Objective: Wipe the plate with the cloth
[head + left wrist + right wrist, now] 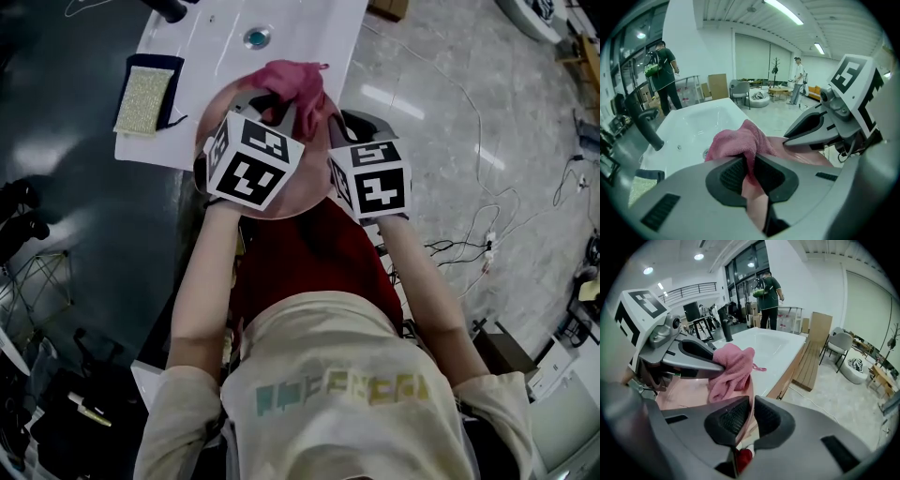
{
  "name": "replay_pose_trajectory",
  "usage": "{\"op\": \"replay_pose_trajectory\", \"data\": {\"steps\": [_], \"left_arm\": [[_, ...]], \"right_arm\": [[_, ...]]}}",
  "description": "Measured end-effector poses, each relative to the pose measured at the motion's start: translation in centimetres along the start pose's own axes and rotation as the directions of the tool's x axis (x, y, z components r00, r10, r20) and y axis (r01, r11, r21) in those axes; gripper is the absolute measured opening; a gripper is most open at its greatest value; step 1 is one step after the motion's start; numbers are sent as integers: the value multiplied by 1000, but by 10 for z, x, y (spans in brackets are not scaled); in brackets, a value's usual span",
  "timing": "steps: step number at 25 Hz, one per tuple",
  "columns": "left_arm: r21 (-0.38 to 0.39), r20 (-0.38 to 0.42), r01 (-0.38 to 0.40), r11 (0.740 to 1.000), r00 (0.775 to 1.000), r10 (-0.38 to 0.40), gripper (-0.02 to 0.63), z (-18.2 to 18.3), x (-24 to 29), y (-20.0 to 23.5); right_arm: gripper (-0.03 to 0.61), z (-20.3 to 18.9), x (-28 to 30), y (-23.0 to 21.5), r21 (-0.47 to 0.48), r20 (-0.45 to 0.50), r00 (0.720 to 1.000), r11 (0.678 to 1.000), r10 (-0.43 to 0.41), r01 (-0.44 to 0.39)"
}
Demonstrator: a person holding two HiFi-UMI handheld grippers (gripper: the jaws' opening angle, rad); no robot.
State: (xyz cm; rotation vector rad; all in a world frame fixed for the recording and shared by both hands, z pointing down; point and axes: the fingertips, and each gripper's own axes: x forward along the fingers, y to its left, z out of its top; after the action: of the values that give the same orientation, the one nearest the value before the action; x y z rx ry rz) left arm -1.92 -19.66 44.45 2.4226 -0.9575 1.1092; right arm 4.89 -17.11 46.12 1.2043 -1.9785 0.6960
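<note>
Left gripper [749, 172] fingers pinched the cloth [738, 140], which lay over the plate [804, 157]. Right gripper [751, 417] fingers clamped the plate's rim.

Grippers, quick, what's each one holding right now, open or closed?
The left gripper is closed on the pink cloth.
The right gripper is closed on the rim of the pink plate.

White sink [300, 28] ahead, round drain [256, 37] in basin. Yellow-green sponge [143, 98] on dark pad [174, 92] at sink's left edge. Black faucet [644, 123] beside basin. Cables [487, 225] strewn over pale floor [441, 84]. Person in green top [768, 298] standing beyond sink.
</note>
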Motion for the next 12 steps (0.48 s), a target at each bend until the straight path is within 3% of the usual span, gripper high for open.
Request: {"op": "replay_pose_trajectory", "data": {"steps": [12], "left_arm": [[-39,-58,-150,988,987,148,60,-34,-30,44]], "right_arm": [[60,-1,0,2,-28,-6,1000,1000,-6,6]]}}
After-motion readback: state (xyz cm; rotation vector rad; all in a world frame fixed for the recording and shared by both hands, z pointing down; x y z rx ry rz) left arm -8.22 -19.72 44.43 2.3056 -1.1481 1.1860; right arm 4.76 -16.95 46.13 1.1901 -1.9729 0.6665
